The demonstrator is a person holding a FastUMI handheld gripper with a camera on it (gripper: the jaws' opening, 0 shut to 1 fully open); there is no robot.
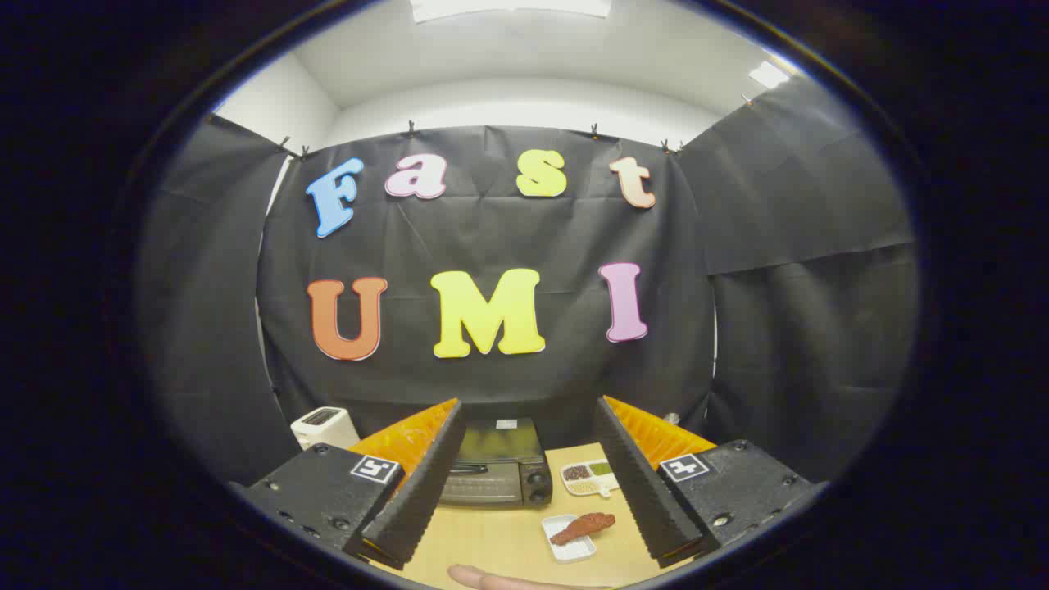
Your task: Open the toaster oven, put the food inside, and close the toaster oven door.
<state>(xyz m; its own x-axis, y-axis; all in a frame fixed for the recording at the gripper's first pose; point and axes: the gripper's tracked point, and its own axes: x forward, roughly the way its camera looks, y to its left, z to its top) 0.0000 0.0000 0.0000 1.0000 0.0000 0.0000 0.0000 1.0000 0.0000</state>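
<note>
The claw (524, 492) hangs released with its fingers spread wide and empty, and straight ahead between them on the pale wooden tabletop (492, 541) sits the shut black toaster oven (498, 467), the reddish-brown drumstick-shaped food (583, 527) lying on a small white tray (567, 547) nearer the right finger.

Lit evenly and brightly by ceiling panels (510, 8) overhead — sharp mid-frame, soft shadows only, strong fisheye bending toward the rim.
</note>
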